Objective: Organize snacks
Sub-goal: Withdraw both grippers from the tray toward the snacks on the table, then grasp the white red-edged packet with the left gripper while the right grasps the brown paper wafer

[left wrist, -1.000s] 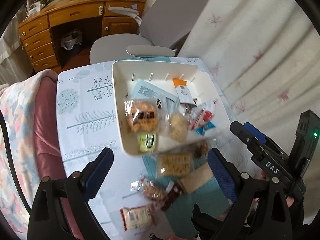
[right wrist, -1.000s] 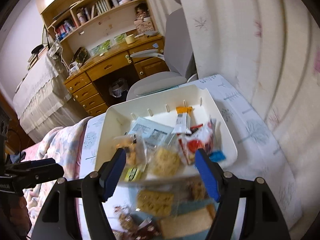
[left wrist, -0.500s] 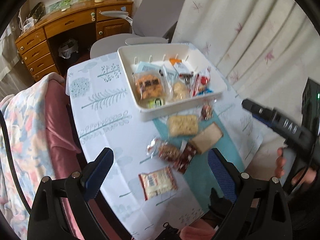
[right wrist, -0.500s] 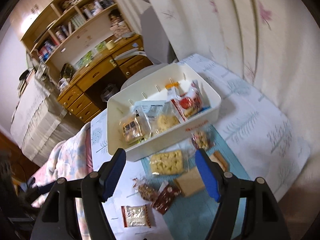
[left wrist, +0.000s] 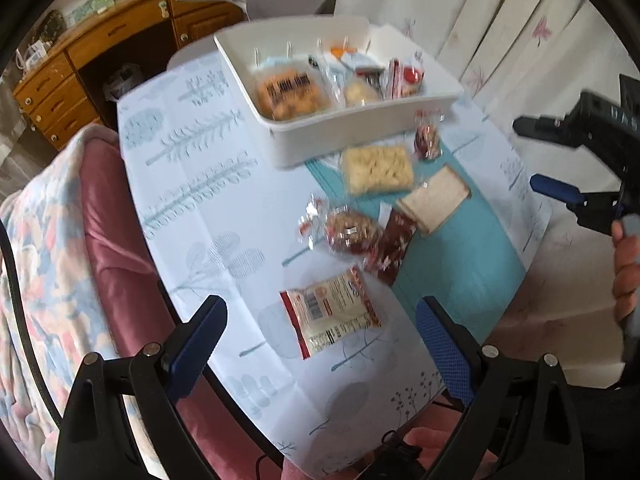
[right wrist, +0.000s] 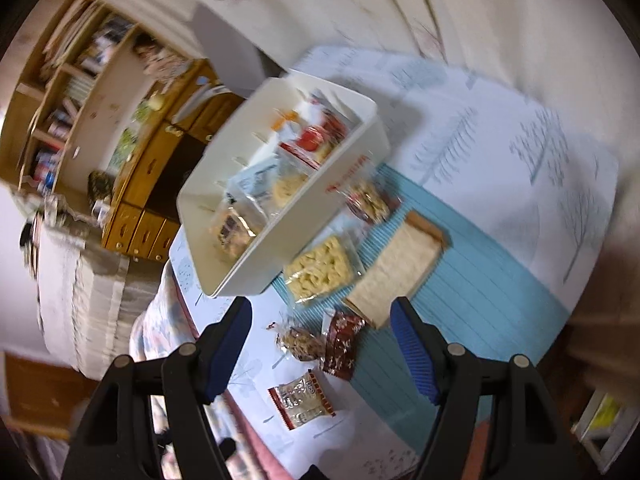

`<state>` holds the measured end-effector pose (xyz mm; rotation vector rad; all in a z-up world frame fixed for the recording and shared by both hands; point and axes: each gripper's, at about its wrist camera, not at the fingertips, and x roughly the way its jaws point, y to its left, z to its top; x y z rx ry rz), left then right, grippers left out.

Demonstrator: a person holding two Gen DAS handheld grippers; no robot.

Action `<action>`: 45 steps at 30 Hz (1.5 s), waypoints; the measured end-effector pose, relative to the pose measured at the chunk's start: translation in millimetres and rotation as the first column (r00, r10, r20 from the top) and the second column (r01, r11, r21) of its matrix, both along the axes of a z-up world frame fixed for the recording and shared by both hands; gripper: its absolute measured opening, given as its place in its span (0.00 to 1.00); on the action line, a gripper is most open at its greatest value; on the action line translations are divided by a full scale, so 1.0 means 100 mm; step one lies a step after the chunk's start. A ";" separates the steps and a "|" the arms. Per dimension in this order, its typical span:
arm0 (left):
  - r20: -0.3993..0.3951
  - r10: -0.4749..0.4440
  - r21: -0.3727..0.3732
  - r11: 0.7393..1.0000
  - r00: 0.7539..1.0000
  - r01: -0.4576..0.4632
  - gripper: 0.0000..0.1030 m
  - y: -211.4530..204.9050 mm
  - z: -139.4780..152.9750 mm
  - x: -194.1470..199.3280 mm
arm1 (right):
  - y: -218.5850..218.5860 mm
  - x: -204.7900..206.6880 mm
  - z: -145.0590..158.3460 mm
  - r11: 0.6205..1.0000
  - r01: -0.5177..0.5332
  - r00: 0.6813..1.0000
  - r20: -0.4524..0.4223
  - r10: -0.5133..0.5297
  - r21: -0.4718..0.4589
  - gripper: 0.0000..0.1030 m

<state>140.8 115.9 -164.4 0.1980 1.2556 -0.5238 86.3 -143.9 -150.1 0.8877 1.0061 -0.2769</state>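
Note:
A white bin (left wrist: pixel 360 136) (right wrist: pixel 288 240) holding several wrapped snacks stands at the far side of the small table. Loose on the table lie a red-edged white packet (left wrist: pixel 332 314) (right wrist: pixel 302 398), a clear bag of brown nutty snack (left wrist: pixel 348 232) (right wrist: pixel 300 342), a dark red packet (left wrist: pixel 394 246) (right wrist: pixel 340 346), a yellow cracker pack (left wrist: pixel 376 170) (right wrist: pixel 320 270), a slice of bread (left wrist: pixel 436 200) (right wrist: pixel 400 268) and a small nut bag (left wrist: pixel 427 142) (right wrist: pixel 366 200). My left gripper (left wrist: pixel 320 344) hovers open above the red-edged packet. My right gripper (right wrist: pixel 322 356) is open above the loose snacks; in the left wrist view the right gripper (left wrist: pixel 544 156) is at the right edge.
The table wears a white cloth with tree prints (left wrist: pixel 200 184) and a teal mat (left wrist: pixel 452 264). A pink blanket-covered seat (left wrist: pixel 80 240) borders its left edge. Curtains (left wrist: pixel 500 20), a wooden desk (left wrist: pixel 120 36) and a grey chair stand behind.
Both grippers have pulled back from the bin, away from it and lower, so the loose snacks now fill the views. The right gripper's view has rolled, tilting the scene. Both stay open.

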 end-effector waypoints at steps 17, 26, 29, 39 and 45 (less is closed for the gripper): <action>-0.237 0.136 0.098 0.988 0.962 -0.115 0.92 -0.07 -0.81 0.22 | -0.39 0.15 -0.82 0.923 0.321 0.927 -0.268 -0.261 0.212 0.70; -0.342 0.258 0.150 0.964 0.904 -0.219 0.92 -0.09 -1.14 0.31 | -0.54 0.37 -1.15 0.896 0.393 0.874 -0.386 -0.294 0.208 0.70; -0.371 0.305 0.169 0.951 0.877 -0.259 0.92 -0.09 -1.23 0.32 | -0.55 0.41 -1.22 0.884 0.425 0.849 -0.425 -0.315 0.194 0.70; -0.429 0.389 0.216 0.921 0.815 -0.325 0.92 -0.15 -1.45 0.35 | -0.55 0.63 -1.48 0.892 0.429 0.779 -0.557 -0.288 0.140 0.58; -0.454 0.427 0.257 0.903 0.782 -0.344 0.89 -0.25 -1.60 0.44 | -0.56 0.74 -1.55 0.911 0.398 0.751 -0.608 -0.258 0.104 0.58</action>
